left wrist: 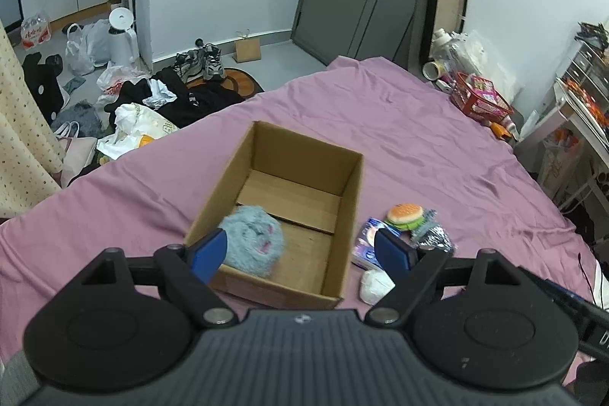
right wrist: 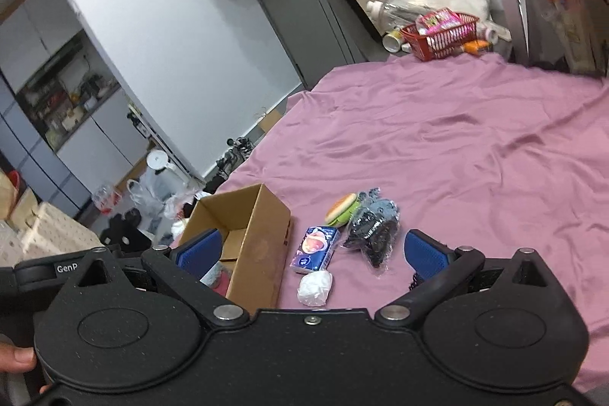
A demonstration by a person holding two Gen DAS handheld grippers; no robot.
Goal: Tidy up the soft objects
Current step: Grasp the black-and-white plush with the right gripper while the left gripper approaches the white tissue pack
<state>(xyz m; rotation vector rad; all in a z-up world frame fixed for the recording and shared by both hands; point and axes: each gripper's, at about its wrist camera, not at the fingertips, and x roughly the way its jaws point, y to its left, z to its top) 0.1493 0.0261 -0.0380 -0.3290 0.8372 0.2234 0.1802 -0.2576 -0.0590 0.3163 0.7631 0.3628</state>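
A bed (left wrist: 418, 124) under a creased mauve sheet fills the cluttered room, and on it stands an open cardboard box (left wrist: 354, 212) with a fluffy grey-blue plush (left wrist: 253, 240), flecked pink, in its near corner. Just right of the box lie a purple tissue pack (right wrist: 315, 249), a dark item in clear wrap (right wrist: 371, 234), a burger-shaped squishy toy (right wrist: 342, 209) and a white wad (right wrist: 315, 288). Both the left hand-held gripper (left wrist: 300, 252) and right hand-held gripper (right wrist: 314, 252) hang spread wide, holding nothing; "GenP" is readable on a gripper body in the right wrist view.
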